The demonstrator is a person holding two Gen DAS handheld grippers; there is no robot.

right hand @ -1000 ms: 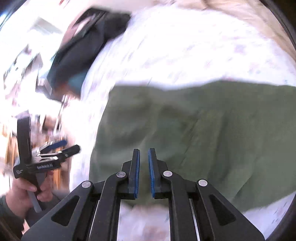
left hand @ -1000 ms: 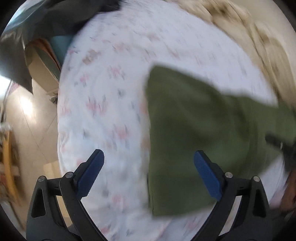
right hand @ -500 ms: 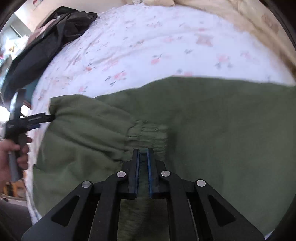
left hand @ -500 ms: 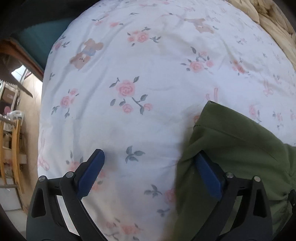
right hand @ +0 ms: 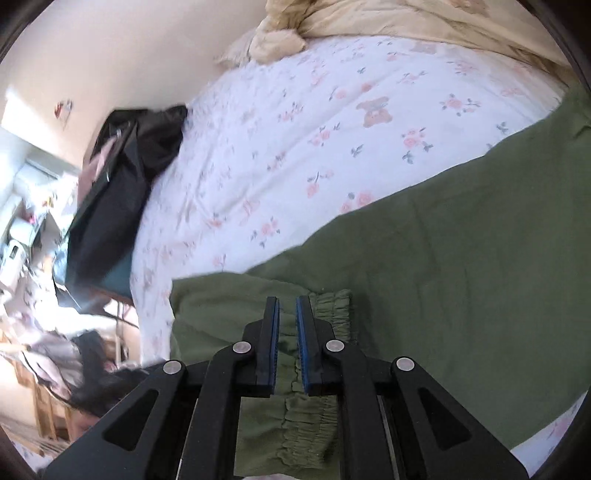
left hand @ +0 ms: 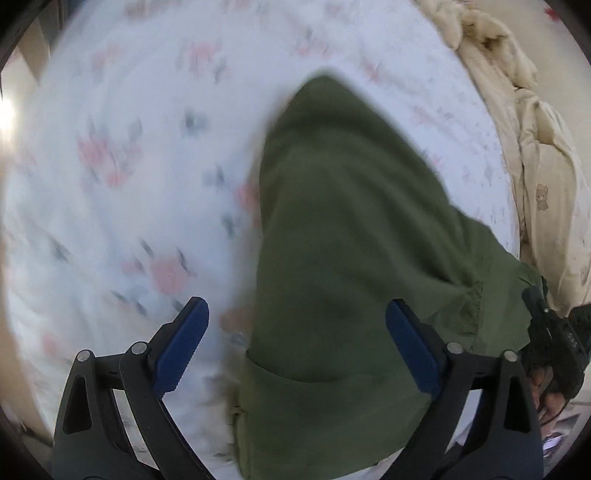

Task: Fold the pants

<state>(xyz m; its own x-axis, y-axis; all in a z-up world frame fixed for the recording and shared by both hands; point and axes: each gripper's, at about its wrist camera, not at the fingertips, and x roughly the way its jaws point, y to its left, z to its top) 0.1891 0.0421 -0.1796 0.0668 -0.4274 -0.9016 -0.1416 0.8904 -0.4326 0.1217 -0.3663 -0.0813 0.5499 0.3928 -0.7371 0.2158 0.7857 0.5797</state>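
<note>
L gripper (left hand: 297, 349) is spread wide w/ nothing between its blue pads, over the floral bedsheet (left hand: 122, 155); the green pants (left hand: 343, 236) lie flat ahead and to its right, reaching under its right finger. R gripper (right hand: 287, 341) has a narrow gap between the pads, gathered elastic waistband (right hand: 325, 306) directly beneath, can't tell if gripped. Black bag (right hand: 122, 184) far left; cream duvet (right hand: 388, 18) beyond.

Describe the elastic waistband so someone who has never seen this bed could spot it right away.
Start at the floral sheet covering the bed, then find the green pants spread across its near side. The waistband is the gathered strip at the pants' near end, just in front of the right tongs. It is the only ruched part; the remaining cloth lies smooth.
</note>
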